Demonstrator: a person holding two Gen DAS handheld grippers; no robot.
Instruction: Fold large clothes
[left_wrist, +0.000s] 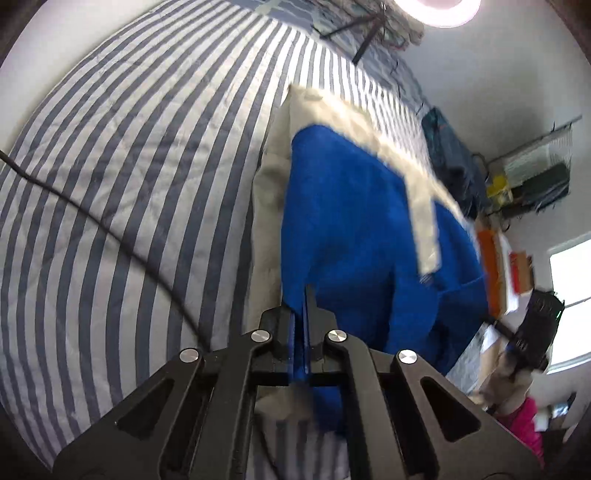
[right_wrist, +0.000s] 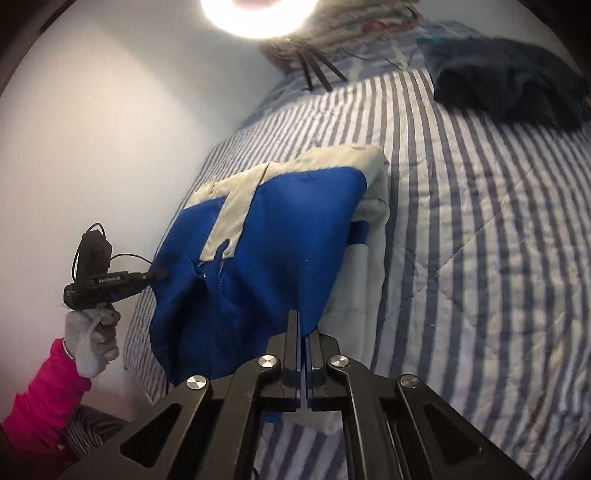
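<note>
A large blue and cream garment (left_wrist: 351, 221) lies partly on the striped bed, its near edge lifted. My left gripper (left_wrist: 306, 295) is shut on the blue fabric at one near corner. My right gripper (right_wrist: 303, 325) is shut on the blue fabric of the same garment (right_wrist: 277, 236) at the other near corner. The left gripper also shows in the right wrist view (right_wrist: 159, 275), held by a gloved hand and pinching the garment's left edge. The right gripper shows in the left wrist view (left_wrist: 495, 325) at the lower right. The cream part lies flat further away.
The blue-and-white striped bedspread (right_wrist: 480, 221) covers the bed. A dark folded garment (right_wrist: 506, 81) lies at its far right. A ring light (right_wrist: 258, 14) on a tripod stands at the head. A white wall (right_wrist: 92, 129) borders the left side. A black cable (left_wrist: 110, 229) crosses the bedspread.
</note>
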